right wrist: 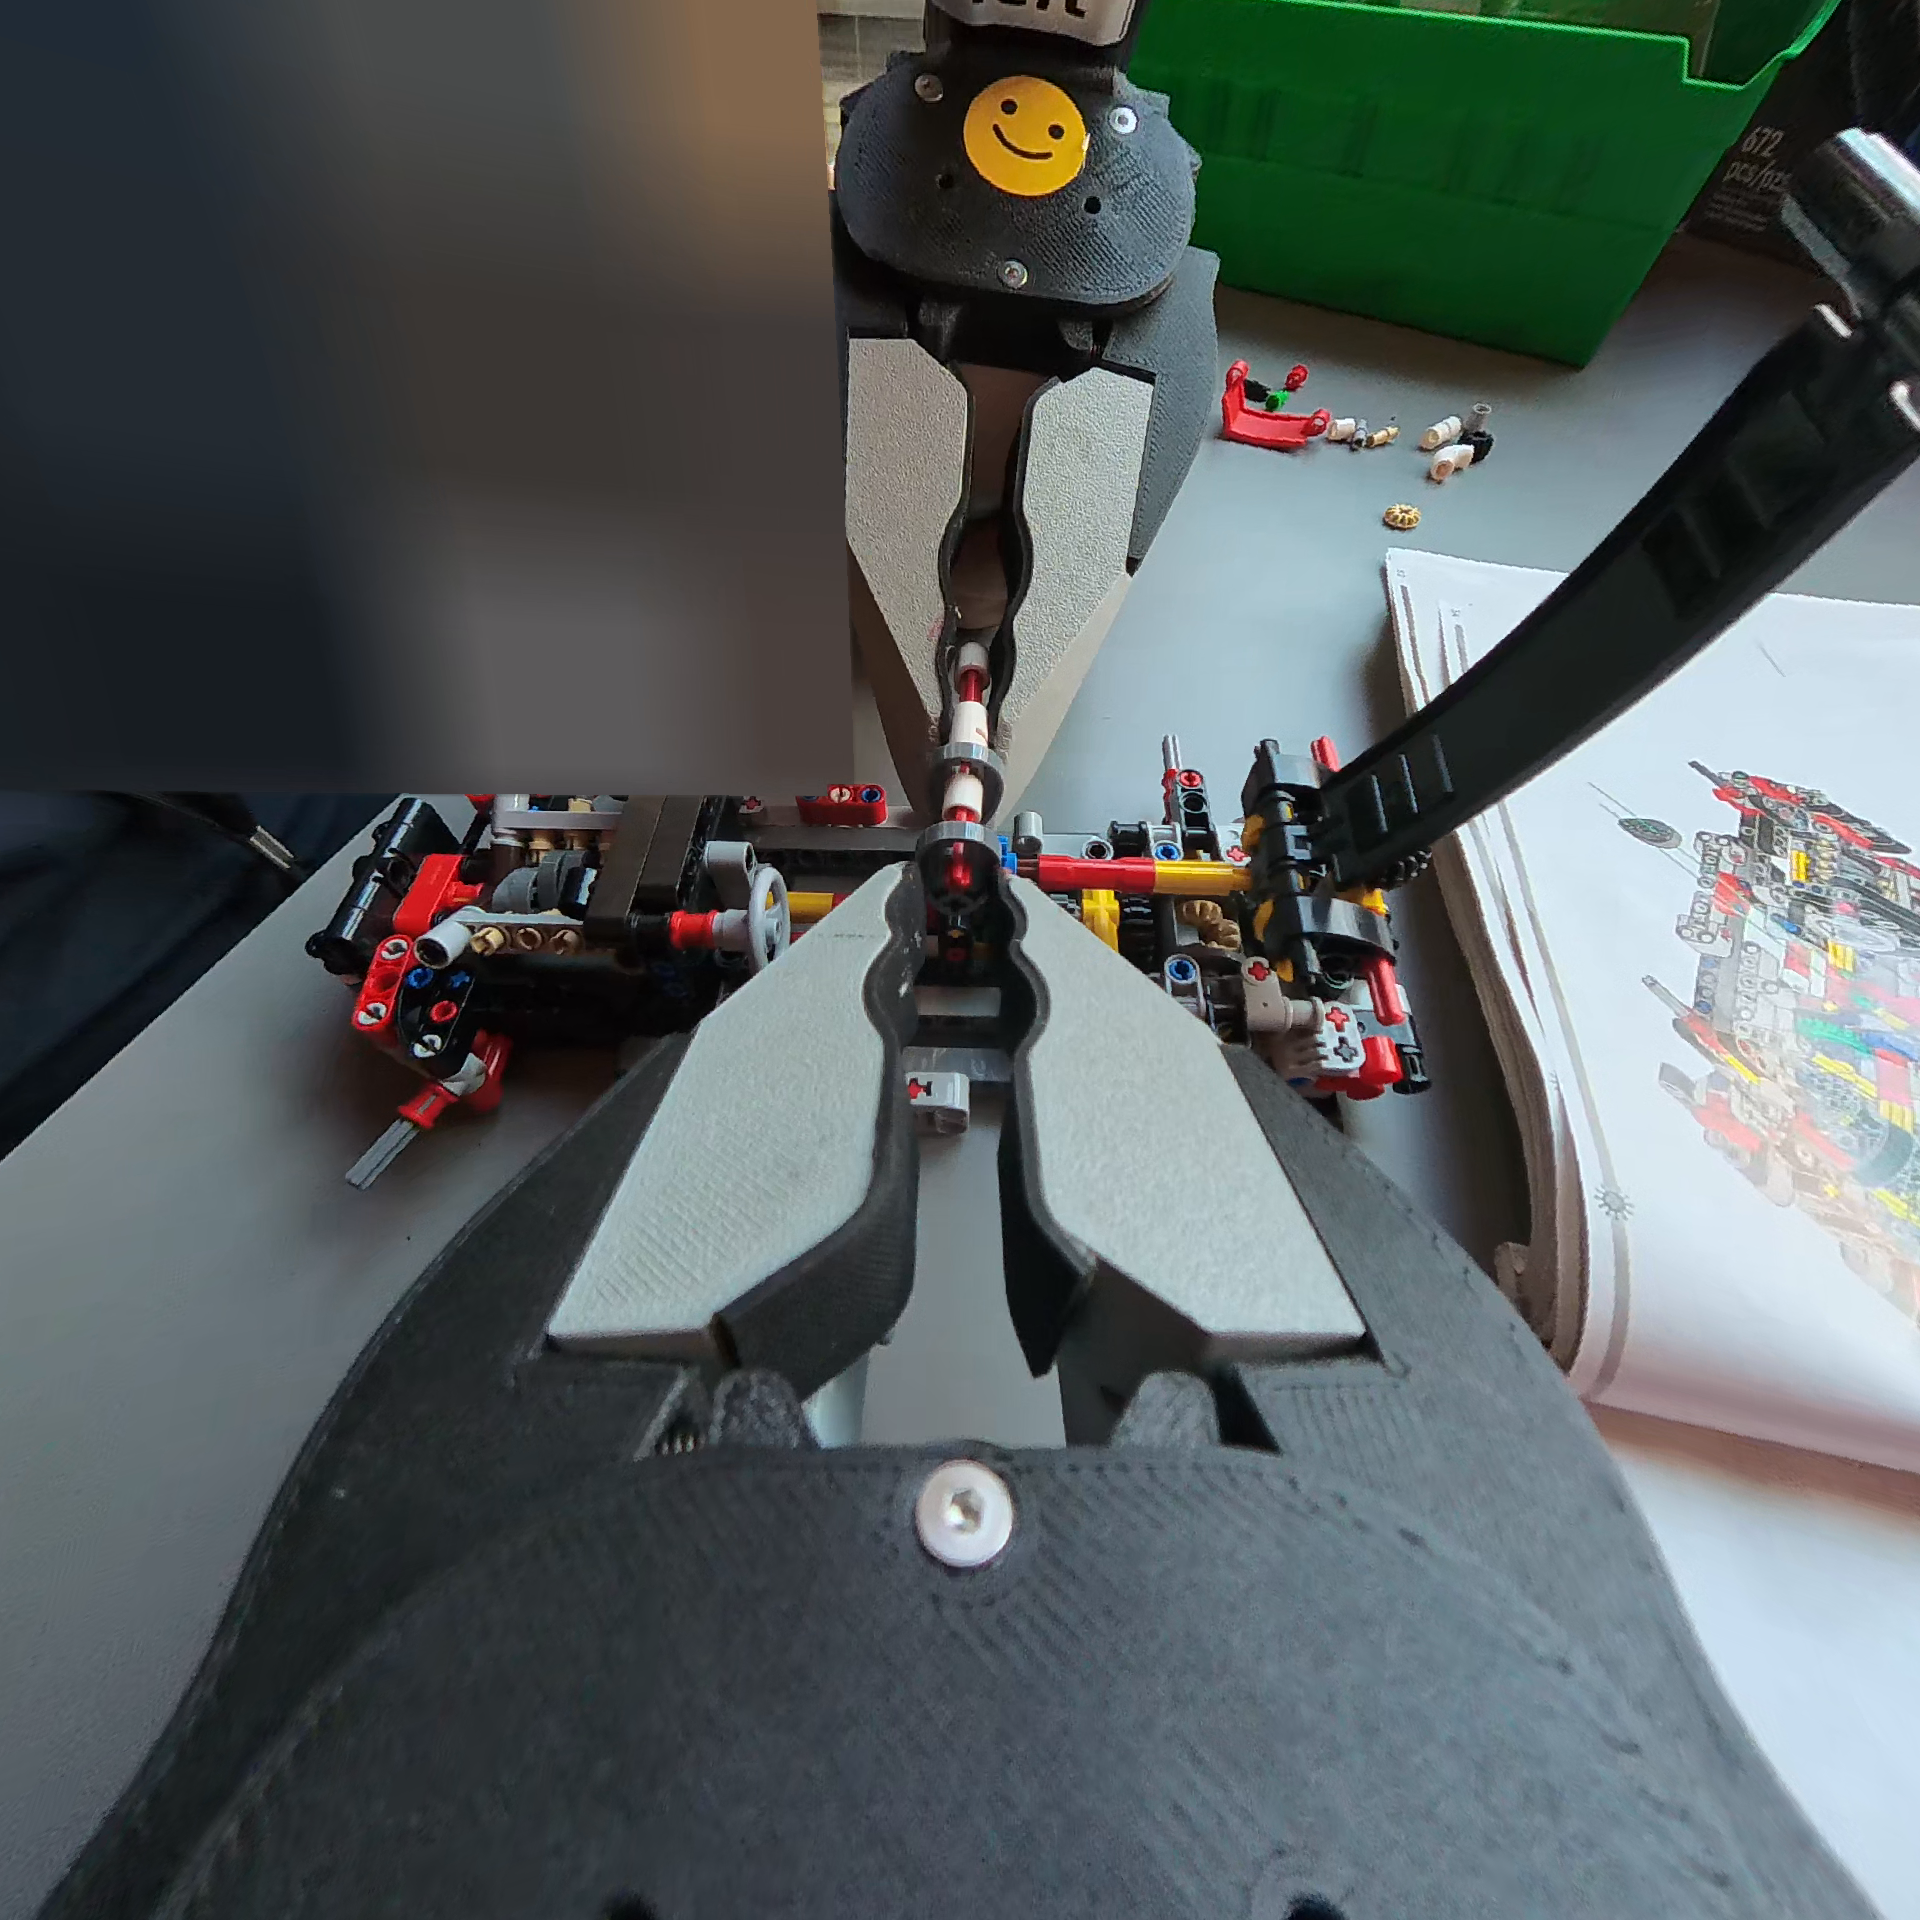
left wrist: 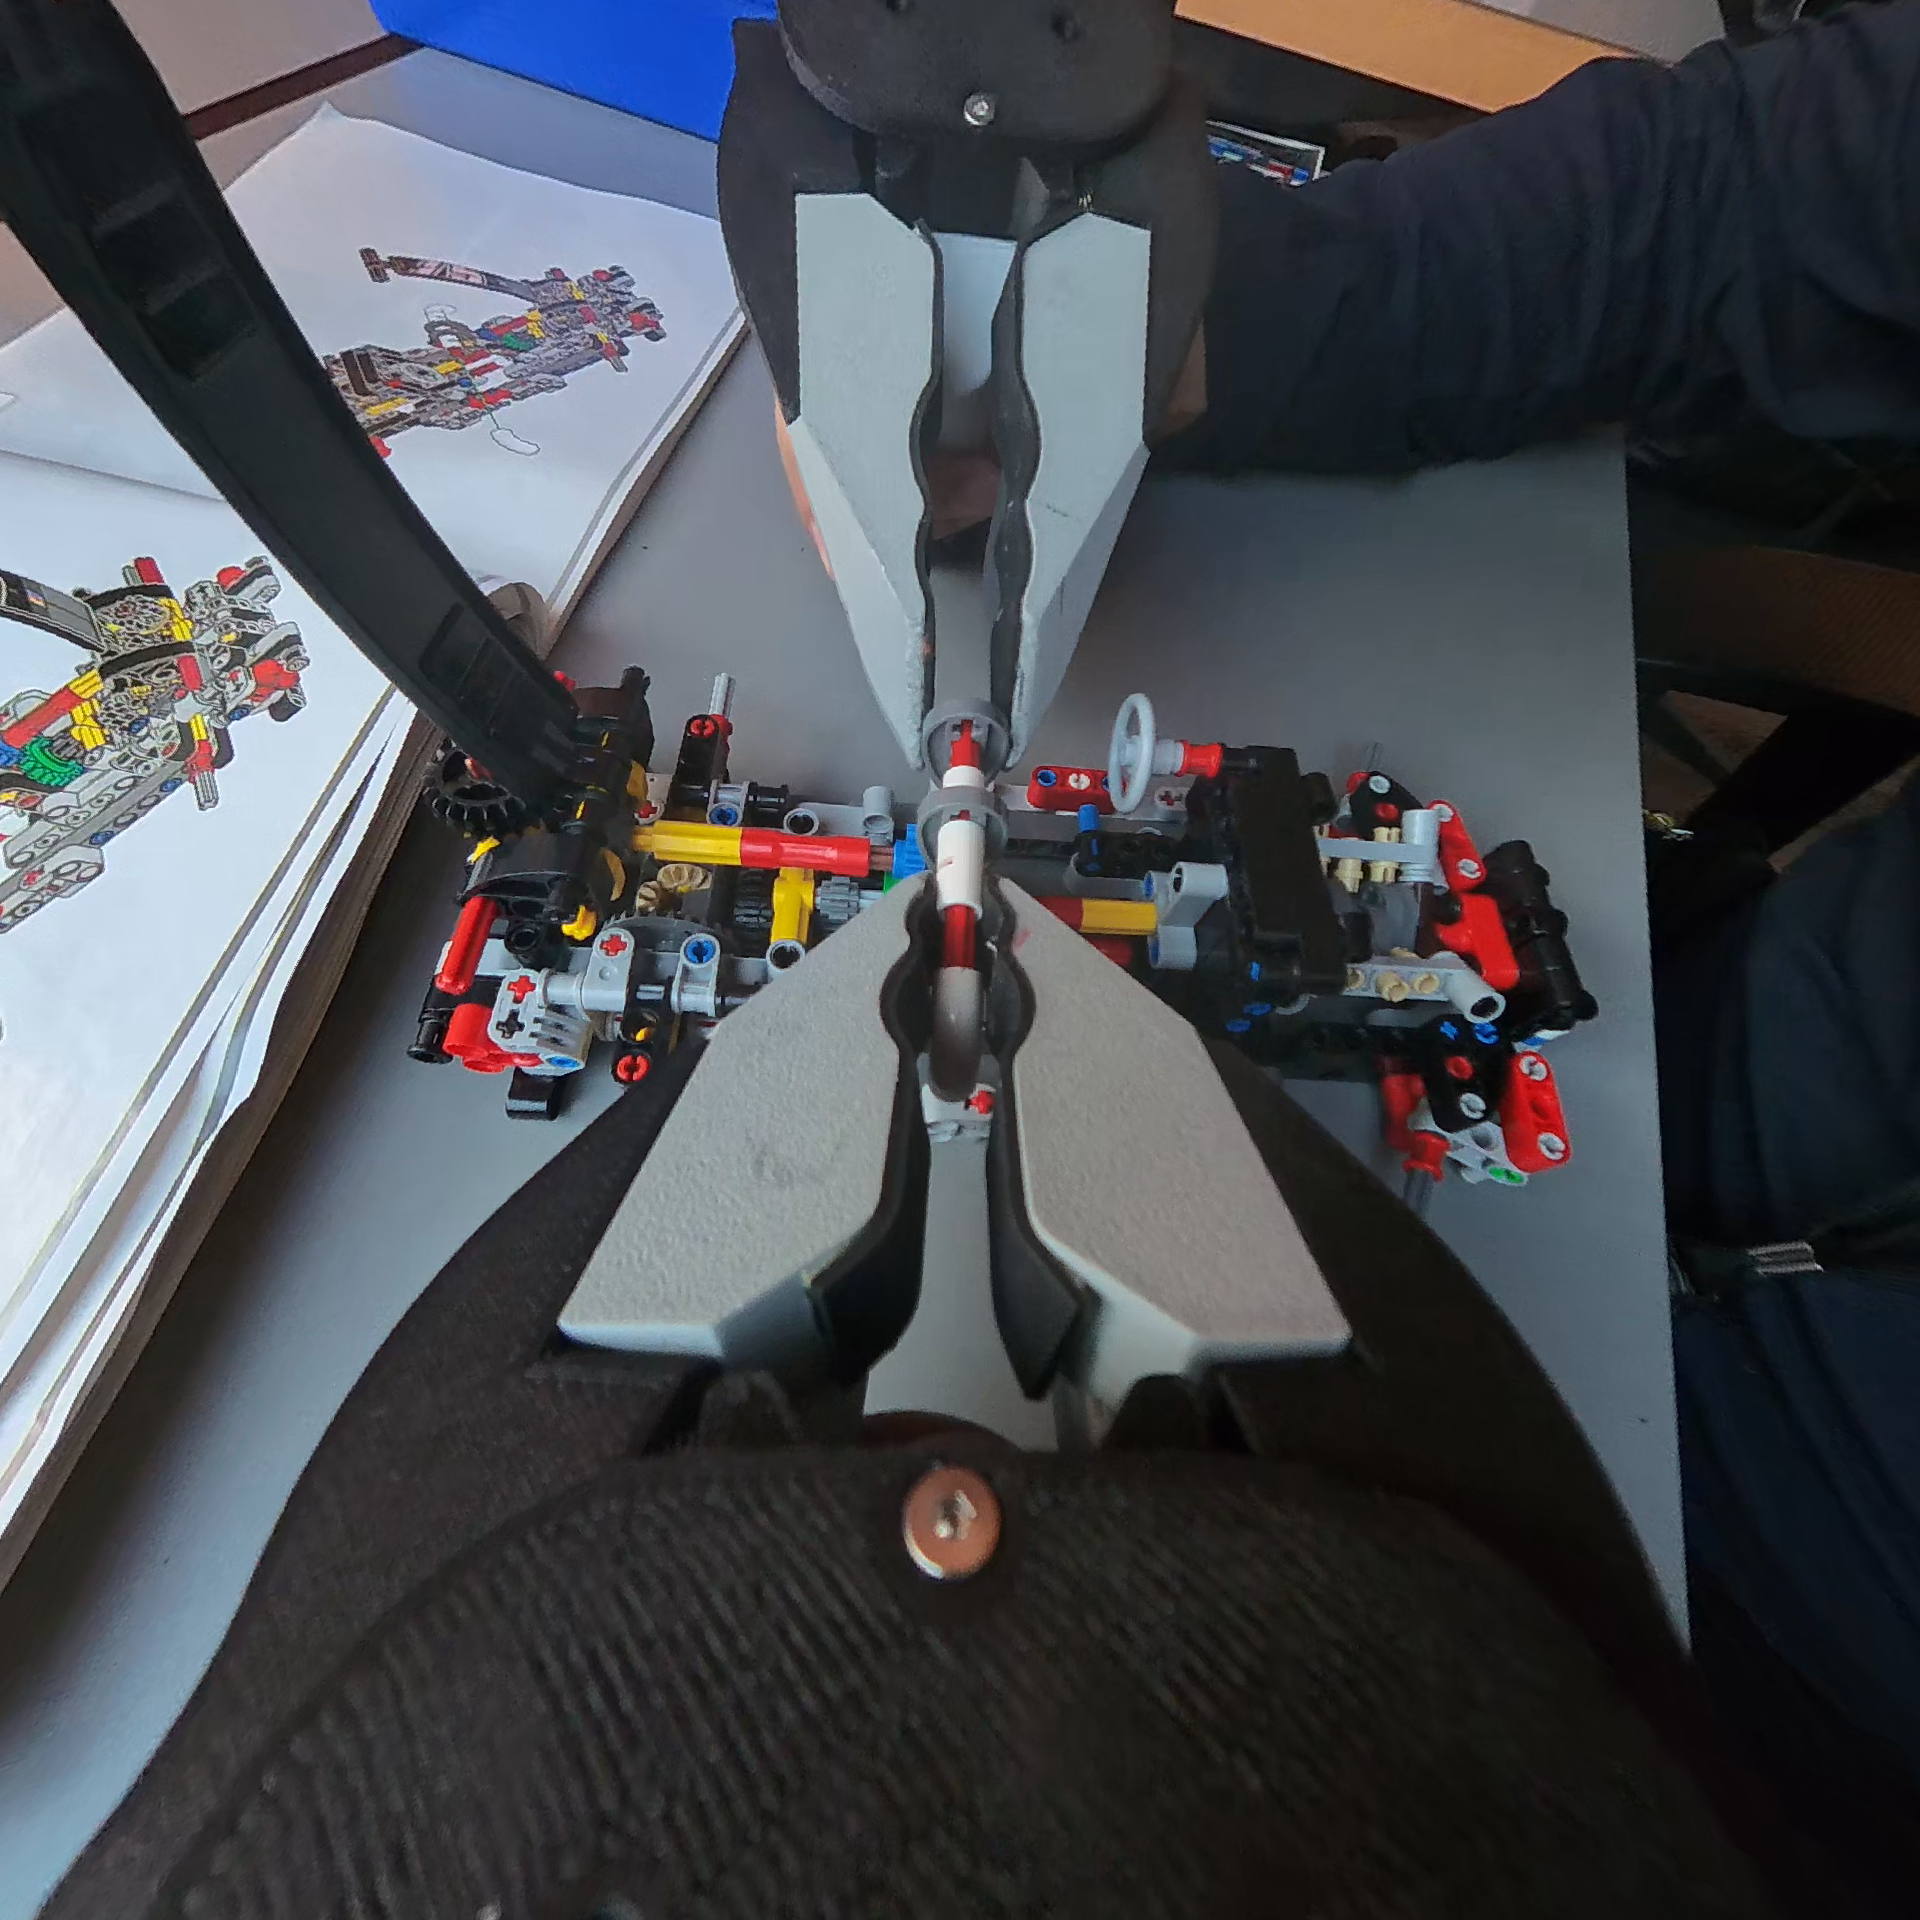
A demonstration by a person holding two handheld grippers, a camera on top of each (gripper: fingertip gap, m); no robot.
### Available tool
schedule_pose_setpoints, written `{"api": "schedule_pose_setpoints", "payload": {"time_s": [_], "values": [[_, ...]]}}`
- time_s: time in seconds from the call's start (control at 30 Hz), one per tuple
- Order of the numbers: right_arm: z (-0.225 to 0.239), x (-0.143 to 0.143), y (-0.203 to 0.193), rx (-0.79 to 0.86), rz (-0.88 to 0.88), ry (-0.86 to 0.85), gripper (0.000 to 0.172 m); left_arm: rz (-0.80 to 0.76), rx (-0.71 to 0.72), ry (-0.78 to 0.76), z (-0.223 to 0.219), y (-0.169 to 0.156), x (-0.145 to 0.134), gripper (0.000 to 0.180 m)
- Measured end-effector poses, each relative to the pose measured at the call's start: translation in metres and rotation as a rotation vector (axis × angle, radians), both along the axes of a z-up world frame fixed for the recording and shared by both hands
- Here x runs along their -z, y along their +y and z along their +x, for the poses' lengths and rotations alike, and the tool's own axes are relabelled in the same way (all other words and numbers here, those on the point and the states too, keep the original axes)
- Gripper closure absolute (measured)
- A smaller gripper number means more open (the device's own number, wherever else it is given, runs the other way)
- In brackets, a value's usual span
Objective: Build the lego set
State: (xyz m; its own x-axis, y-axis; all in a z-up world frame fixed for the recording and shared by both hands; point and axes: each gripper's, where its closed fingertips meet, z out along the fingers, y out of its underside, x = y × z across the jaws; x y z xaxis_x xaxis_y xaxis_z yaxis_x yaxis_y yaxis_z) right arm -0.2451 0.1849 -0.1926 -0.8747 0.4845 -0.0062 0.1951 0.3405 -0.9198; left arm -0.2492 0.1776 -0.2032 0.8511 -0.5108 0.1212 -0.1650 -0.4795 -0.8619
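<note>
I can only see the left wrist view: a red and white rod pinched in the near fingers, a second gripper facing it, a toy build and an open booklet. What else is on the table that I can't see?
Observer: The right wrist view shows a green crate at the far side of the table, behind the left gripper.
Operator: Is anything lying loose near that crate?
Observer: Yes. A few small parts lie on the table in front of it, among them a red piece and, nearer the booklet, a tan gear.
</note>
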Motion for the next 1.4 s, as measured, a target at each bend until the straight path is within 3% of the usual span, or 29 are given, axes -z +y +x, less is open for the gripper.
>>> {"api": "schedule_pose_setpoints", "payload": {"time_s": [0.3,0.43,0.67,0.8,0.93,1.0,1.07,1.4], "values": [[-0.002,-0.001,-0.001,-0.006,-0.034,-0.028,0.162,0.013,-0.006,0.077,-0.004,-0.003,0.000,0.176],[-0.002,-0.002,0.000,-0.008,-0.045,-0.040,0.162,-0.007,-0.091,0.142,-0.014,-0.008,-0.003,0.146],[-0.002,-0.005,0.001,-0.007,-0.069,-0.038,0.162,0.023,-0.425,-0.139,0.002,-0.043,-0.039,0.130],[-0.001,-0.004,0.001,0.005,-0.052,-0.016,0.163,0.108,-0.459,-0.152,0.022,-0.049,-0.040,0.135],[-0.002,0.001,0.000,0.027,-0.014,-0.019,0.163,0.054,-0.382,-0.374,0.043,-0.036,-0.035,0.128],[-0.002,0.002,-0.001,0.035,0.003,-0.002,0.163,0.039,-0.473,-0.345,0.030,-0.026,-0.026,0.115],[-0.003,0.002,-0.001,0.041,0.010,0.009,0.163,0.043,-0.539,-0.289,0.023,-0.021,-0.020,0.115],[-0.005,0.004,-0.007,0.090,0.039,0.018,0.166,0.017,-0.605,-0.191,0.028,-0.001,-0.009,0.104]]}}
